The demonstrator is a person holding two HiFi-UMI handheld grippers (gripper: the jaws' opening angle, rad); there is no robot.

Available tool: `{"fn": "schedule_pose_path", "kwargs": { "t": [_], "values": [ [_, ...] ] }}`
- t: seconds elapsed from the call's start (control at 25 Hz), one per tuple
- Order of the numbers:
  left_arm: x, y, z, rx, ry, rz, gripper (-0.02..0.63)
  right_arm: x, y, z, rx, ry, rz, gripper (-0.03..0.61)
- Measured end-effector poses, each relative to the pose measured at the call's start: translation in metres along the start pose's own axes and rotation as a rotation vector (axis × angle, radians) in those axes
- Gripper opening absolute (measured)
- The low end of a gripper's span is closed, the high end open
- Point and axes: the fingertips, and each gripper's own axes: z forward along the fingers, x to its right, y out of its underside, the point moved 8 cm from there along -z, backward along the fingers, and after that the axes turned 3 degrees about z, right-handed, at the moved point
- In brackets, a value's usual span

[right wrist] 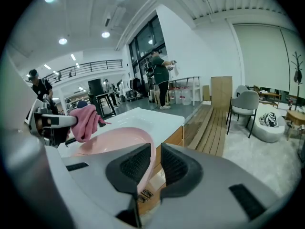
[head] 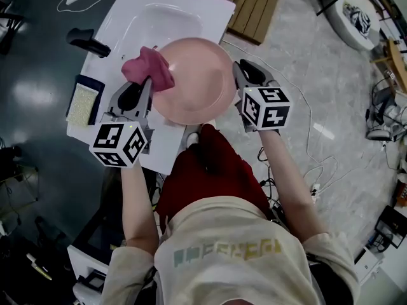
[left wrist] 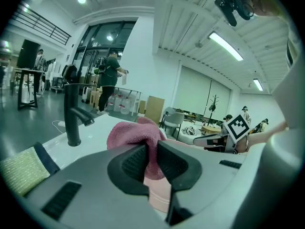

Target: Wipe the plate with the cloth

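Pinching the pink cloth is the left gripper. In the left gripper view its jaws are nearly together, with a fold of cloth squeezed between the ribbed pads and the rest bunched up beyond the tips. A bit of pink plate shows just below the jaws.

The right gripper is clamped on the near-right rim of the pink plate. In the right gripper view the jaws stand only a thin gap apart, and the plate's rim runs straight through that gap (an edge grip, nothing else between the pads).

The plate is over the near part of the white worktop, just nearer than the sink basin. Can't tell whether it rests on the worktop or is held clear of it. The cloth overlaps the plate's left rim in the head view. From the right gripper view the cloth hangs at the plate's left edge, with the left gripper behind it.

A black faucet is at the worktop's left, far from the left gripper. A yellow sponge lies on the worktop's left edge, just left of that gripper. A wooden slatted platform is on the floor, far right of the worktop.
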Motion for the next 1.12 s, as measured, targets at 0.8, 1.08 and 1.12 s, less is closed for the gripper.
{"fn": "schedule_pose_path", "kwargs": {
  "t": [0.8,1.08,1.12],
  "values": [
    [0.003,-0.020,-0.040,0.162,-0.035,0.014,0.060,-0.048,-0.046,-0.083,0.305,-0.052,-0.017,0.060],
    [0.010,-0.023,-0.060,0.191,-0.026,0.050,0.060,-0.067,-0.046,-0.110,0.364,-0.062,-0.042,0.060],
    [0.012,-0.024,-0.064,0.196,-0.024,0.055,0.060,-0.070,-0.045,-0.115,0.374,-0.062,-0.047,0.060]
  ]
}}
